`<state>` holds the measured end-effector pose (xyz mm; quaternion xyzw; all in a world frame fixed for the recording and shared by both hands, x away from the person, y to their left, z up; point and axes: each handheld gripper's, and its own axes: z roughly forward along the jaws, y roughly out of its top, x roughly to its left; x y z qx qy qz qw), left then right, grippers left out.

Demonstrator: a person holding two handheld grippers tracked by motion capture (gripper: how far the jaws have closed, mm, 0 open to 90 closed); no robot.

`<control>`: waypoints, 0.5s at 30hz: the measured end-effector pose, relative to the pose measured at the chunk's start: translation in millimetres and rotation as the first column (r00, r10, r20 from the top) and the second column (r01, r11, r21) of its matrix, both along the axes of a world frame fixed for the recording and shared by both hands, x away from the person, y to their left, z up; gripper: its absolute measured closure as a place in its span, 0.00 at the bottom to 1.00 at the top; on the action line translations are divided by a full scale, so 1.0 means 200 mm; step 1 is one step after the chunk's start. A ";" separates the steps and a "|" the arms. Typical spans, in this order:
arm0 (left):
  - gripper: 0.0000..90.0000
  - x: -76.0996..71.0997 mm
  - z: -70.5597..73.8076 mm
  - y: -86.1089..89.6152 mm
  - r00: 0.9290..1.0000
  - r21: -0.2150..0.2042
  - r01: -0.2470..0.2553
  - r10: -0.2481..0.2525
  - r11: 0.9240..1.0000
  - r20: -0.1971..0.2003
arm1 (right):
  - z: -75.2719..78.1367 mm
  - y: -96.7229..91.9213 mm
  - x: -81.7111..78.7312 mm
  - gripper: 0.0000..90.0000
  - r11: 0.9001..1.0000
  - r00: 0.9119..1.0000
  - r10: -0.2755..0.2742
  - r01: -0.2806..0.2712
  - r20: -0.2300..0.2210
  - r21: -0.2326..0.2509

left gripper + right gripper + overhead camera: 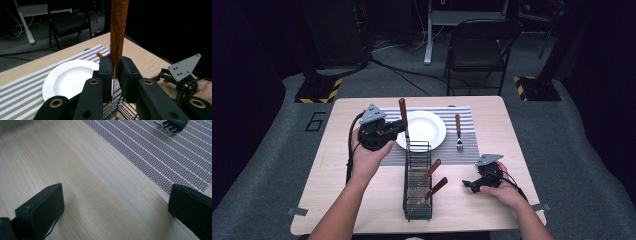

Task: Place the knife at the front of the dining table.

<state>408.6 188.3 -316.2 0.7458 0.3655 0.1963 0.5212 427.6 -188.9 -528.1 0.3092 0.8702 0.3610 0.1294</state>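
My left gripper [403,125] is shut on a knife with a brown wooden handle [402,107], which it holds upright at the left rim of the white plate [427,129]. In the left gripper view the jaws [115,72] clamp the handle [119,30] near its lower end, and the thin blade runs down between them. A black wire rack [417,214] stands in front of the plate with two wooden-handled utensils [430,171] lying in it. Resting on the bare table at the right, my right gripper [469,184] is open; nothing sits between its jaws [116,207].
A striped placemat [477,117] lies under the plate. A fork [458,132] with a wooden handle lies on it right of the plate; its tines [171,125] show beyond my right gripper. A black folding chair [479,45] stands behind the table.
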 end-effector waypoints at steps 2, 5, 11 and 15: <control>0.89 0.00 0.02 0.01 1.000 0.004 -0.003 0.003 1.000 0.008 | 0.00 0.00 0.00 0.00 1.000 1.000 0.000 0.000 0.000 0.000; 0.89 0.01 0.03 0.04 1.000 0.002 -0.008 0.008 1.000 0.009 | 0.00 0.00 0.00 0.00 1.000 1.000 0.000 0.000 0.000 0.000; 0.89 0.02 0.06 0.08 1.000 -0.009 -0.025 0.025 1.000 0.010 | 0.00 0.00 0.00 0.00 1.000 1.000 -0.001 0.001 -0.001 0.001; 0.89 0.05 0.07 0.10 0.999 -0.011 -0.040 0.040 0.999 0.008 | 0.00 0.00 0.00 0.00 1.000 1.000 -0.001 0.001 0.000 0.001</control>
